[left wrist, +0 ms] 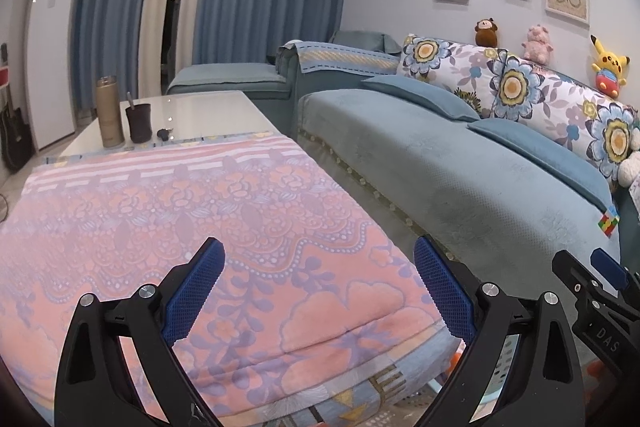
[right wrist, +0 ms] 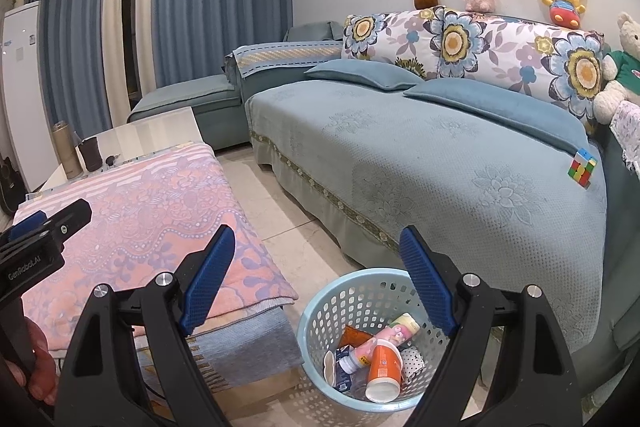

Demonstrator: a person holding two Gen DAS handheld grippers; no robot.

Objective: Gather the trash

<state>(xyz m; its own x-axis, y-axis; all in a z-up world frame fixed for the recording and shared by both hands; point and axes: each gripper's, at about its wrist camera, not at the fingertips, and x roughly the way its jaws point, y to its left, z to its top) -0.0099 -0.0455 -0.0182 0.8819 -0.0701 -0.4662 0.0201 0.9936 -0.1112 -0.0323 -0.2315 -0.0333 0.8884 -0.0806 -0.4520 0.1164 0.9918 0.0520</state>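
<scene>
Right wrist view shows trash (right wrist: 376, 359) already in the basket (right wrist: 316, 311); blanket (left wrist: 180, 227) looks bare; both the left gripper (left wrist: 320, 291) and right gripper (right wrist: 316, 279) gape empty.

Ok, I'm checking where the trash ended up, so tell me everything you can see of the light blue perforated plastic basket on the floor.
The light blue perforated plastic basket is round, with a smooth rim and a lattice wall. It stands upright on the pale tiled floor, between the blanket-covered table and the blue sofa. Inside lie an orange cup, small bottles and wrappers. The open right gripper hovers above, not touching it.
</scene>
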